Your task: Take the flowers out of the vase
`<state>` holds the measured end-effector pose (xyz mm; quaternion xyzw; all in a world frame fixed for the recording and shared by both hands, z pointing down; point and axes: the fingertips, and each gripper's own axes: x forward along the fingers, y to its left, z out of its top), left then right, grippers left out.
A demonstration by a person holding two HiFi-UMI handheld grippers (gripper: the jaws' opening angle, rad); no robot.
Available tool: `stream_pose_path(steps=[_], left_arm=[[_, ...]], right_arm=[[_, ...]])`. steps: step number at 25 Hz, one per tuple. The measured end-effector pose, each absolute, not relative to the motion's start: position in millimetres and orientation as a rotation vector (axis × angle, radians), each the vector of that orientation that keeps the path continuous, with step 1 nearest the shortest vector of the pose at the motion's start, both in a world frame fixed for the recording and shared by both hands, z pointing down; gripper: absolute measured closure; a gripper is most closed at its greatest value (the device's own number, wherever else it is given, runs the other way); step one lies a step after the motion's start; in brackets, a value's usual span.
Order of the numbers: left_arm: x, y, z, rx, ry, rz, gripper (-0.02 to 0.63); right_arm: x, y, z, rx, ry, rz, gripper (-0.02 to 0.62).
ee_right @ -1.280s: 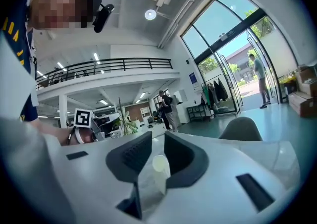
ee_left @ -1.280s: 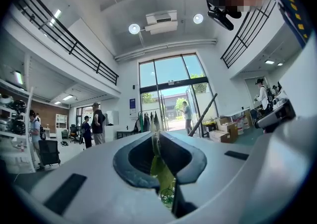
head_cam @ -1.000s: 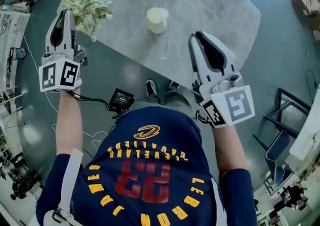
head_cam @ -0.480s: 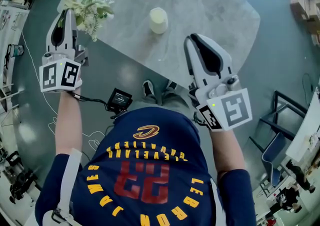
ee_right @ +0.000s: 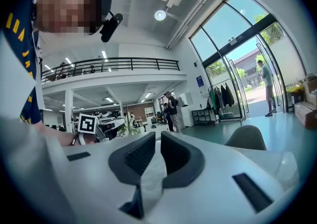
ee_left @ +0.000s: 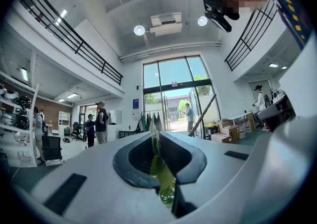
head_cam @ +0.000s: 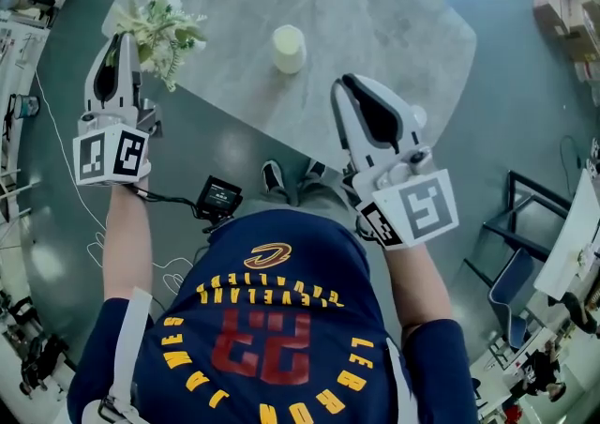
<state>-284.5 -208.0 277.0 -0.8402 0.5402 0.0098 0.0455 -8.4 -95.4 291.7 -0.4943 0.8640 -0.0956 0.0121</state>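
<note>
Where the left gripper [head_cam: 118,37] is pinched closed, green stems [ee_left: 159,166] sit clamped between its jaws, running lengthwise along the gap. From those tips the bunch of flowers [head_cam: 161,23] spreads to the right and slightly far. Its white blooms and leaves point toward the table's middle, and one sprig droops nearward. Its long axis lies roughly level, left to right. The bunch hangs over the left near corner of the grey table [head_cam: 375,9], just at the edge. The cream vase [head_cam: 288,47] stands upright on the tabletop to the right, well apart from the flowers. Bare surface lies between them, and more lies right and far of the vase. The right gripper [head_cam: 341,84] hovers over the table's near edge, right of the vase and nearer, its jaws drawn to a narrow gap with nothing between them.
</note>
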Motion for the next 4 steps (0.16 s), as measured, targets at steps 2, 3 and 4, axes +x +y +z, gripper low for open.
stream_pose_path(steps=[2, 3, 4], left_arm=[[-284.7, -204.7, 277.1, -2.569, 1.650, 0.020, 0.583], [-284.4, -203.0, 277.3, -2.571, 1.649, 0.015, 0.583], [-284.1, -201.3, 277.6, -2.574, 1.648, 0.009, 0.583]], right_arm=[[-9.5, -92.8, 292.4, -1.540, 2.693, -0.311, 0.552], [-10.0, -91.3, 292.8, -1.540, 2.693, -0.318, 0.553], [-10.3, -89.7, 293.2, -1.540, 2.693, -0.325, 0.553]])
